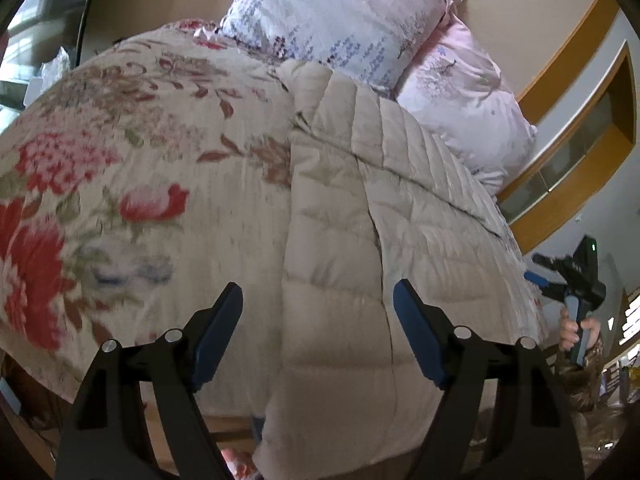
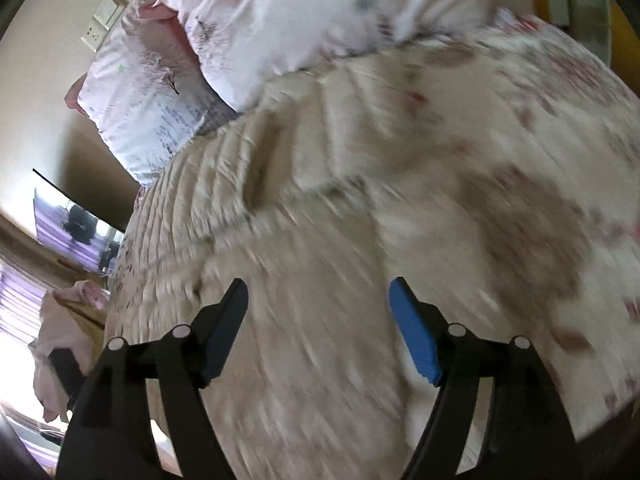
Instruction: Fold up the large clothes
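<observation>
A beige quilted down coat lies lengthwise on a bed, its lower end hanging over the near edge. My left gripper is open and empty, just above the coat's lower part. In the left wrist view the right gripper is held at the bed's right side, beside the coat. The right wrist view is blurred: the coat fills it, and my right gripper is open and empty above it.
The bed has a floral bedspread. Pink and white pillows are stacked at the head against the wall. A wooden-framed cabinet stands to the right. A window and a pink cloth are on the far side.
</observation>
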{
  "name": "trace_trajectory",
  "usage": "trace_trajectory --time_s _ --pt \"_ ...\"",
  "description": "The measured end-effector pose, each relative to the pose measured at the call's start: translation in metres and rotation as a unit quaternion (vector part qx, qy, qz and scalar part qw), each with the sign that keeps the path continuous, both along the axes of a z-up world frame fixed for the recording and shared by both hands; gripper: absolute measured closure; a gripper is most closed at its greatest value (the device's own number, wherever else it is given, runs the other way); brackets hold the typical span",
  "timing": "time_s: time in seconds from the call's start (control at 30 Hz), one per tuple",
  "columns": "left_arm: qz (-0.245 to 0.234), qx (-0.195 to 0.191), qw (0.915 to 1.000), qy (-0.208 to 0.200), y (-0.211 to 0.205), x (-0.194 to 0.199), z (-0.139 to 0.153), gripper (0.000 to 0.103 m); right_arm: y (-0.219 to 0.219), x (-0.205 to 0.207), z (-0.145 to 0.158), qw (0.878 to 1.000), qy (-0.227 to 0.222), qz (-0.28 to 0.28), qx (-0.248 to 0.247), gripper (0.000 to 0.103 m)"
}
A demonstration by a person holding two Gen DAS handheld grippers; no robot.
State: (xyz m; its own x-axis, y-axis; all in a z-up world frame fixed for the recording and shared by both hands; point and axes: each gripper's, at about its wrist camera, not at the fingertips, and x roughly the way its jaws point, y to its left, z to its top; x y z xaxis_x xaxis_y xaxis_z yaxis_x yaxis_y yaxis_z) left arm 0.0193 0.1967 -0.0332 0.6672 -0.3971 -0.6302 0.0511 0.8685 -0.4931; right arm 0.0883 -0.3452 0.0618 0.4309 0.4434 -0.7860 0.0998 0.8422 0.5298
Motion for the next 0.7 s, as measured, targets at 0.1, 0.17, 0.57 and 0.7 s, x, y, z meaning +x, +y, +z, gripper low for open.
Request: trace_trajectory --time_s 0.1,0.17,0.57,0.7 --pt "-0.014 -0.007 0.9999 0.006 -0.002 -0.012 -0.004 0.025 -0.024 -0.041 -0.002 1.000 0.016 -0.003 -0.002 0.028" --pt "-0.028 -0.012 0.9995 0.008 -0.005 -0.020 -0.006 0.025 -0.036 -0.067 -0.005 1.000 0.029 -0.001 -0.010 0.027" --pt "-0.069 -0.061 0.9953 0.030 0.004 -0.054 -0.033 0.025 -0.070 -0.138 -0.053 0.993 0.103 0.035 0.048 0.015" --pt "-0.082 -0.090 0.9920 0.036 -0.001 -0.046 -0.047 0.025 -0.080 -0.137 -0.073 0.988 0.082 0.030 0.127 0.015"
